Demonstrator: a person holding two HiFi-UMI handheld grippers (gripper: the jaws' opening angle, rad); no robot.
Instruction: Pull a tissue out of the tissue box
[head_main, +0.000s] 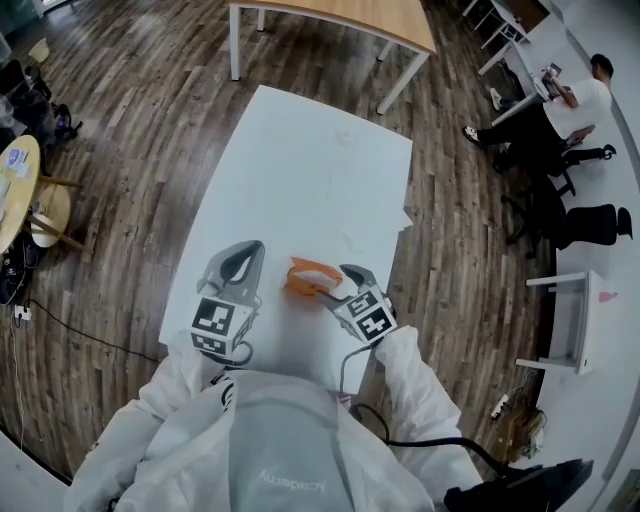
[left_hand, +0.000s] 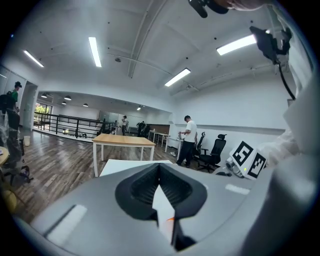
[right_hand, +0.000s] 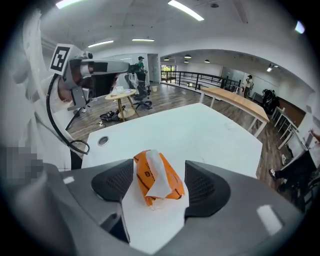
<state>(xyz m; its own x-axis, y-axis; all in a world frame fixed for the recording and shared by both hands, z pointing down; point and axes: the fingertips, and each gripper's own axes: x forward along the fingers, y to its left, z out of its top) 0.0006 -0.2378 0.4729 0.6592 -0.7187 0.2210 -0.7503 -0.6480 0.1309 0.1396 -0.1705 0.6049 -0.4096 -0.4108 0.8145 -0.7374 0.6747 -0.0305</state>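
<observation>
**Open claw lines up on tissue pack**

The right claw (right_hand: 160, 181) hangs over the near end of the orange tissue pack (right_hand: 172, 186), tilted down at it, jaws wide apart and gripping nothing. Seen along the jaws, the pack lies straight ahead in the gap between them, touching neither pad. Its long axis runs away from the claw, the far end swung a little left. A white tissue (right_hand: 156, 172) stands out of the pack's top face, folded along that same axis. This is the claw nearer the tissue, and it looks placed to come down and pinch the tissue across its fold. The left claw (head_main: 243, 262) waits just left of the pack, jaws together and empty. Beyond the pack the white worktop (head_main: 300, 170) stretches away.
</observation>
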